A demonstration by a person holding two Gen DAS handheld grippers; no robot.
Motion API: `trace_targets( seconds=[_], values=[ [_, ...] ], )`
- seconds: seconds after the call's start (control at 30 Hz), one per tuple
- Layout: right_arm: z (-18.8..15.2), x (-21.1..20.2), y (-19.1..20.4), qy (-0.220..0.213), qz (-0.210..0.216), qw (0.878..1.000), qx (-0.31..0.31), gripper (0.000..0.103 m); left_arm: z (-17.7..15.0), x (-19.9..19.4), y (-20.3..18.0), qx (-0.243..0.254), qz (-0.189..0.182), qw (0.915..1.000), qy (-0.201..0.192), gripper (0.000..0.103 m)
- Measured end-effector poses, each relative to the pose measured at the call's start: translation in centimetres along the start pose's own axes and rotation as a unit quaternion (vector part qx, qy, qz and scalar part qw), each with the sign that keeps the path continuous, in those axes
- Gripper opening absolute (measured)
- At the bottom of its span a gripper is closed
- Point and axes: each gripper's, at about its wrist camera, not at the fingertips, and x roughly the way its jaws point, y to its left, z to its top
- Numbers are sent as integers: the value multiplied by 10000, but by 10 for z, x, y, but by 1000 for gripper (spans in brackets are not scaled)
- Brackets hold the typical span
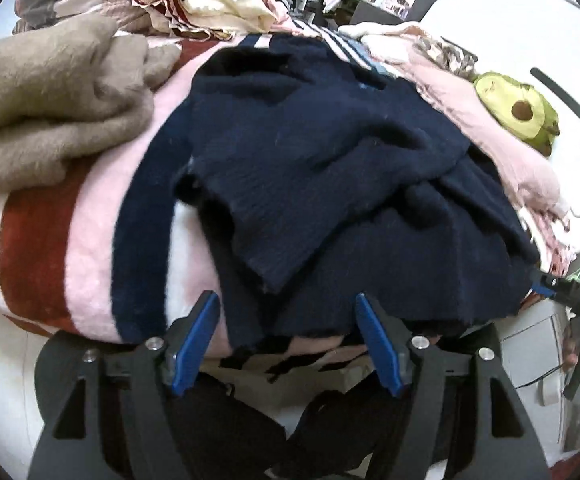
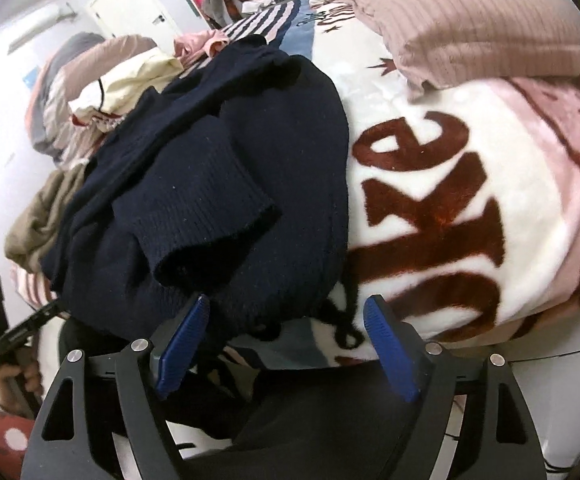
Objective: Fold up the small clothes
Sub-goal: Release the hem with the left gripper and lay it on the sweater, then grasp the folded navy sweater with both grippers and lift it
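- Fleece blanket, white and pink with dark red lettering and a navy stripe, covers the bed and carries everything else; a pink ribbed pillow lies at two o'clock in the right wrist view.
- Navy knit sweater lies rumpled on the blanket, partly doubled over, one ribbed sleeve flopped across the body with its cuff pointing back toward the near edge of the bed. Its long axis runs away from the person, hem near, neck far.
- Tan fuzzy garment sits heaped at ten o'clock in the left view, and a cream one at twelve.
- Left gripper hangs at the near hem, released, blue fingers spread with nothing between them; the hem lies just beyond its tips at twelve o'clock.
- Right gripper is likewise spread wide and empty, the sweater off at eleven o'clock and its left fingertip close by the cloth's edge.
- Both look about equally near the hem, I'd say, left squarely facing it; a two-handed lift of that edge seems the likely call.
- Avocado plush toy rests at two o'clock, well apart.
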Motion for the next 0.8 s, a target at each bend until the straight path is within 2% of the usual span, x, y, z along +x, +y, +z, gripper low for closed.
trace_targets(
  seconds=[0.13, 0.23, 0.3, 0.47, 0.63, 0.7, 0.8],
  values=[
    [5, 2, 2, -93, 393, 9992, -41, 74, 12, 2, -1, -147, -157, 9997, -92, 66],
    [9, 8, 5, -101, 687, 9976, 32, 68, 14, 7, -5, -88, -25, 9999, -89, 64],
    [10, 13, 9, -74, 745, 9972, 24, 64, 13, 8, -7, -36, 95, 9999, -80, 58],
    [7, 22, 11, 47, 1283, 9912, 323, 39, 13, 7, 4, -142, 155, 9998, -57, 41],
    [3, 29, 20, 184, 1404, 9894, 329, 39, 6, 5, 5, -130, -21, 9999, 98, 41],
    [1, 31, 18, 263, 1525, 9870, 444, 43, 4, 6, 5, -178, -133, 9996, 153, 54],
    [-2, 32, 20, 365, 1674, 9841, 475, 49, 2, 7, -1, -158, -134, 9996, 169, 57]
  ],
)
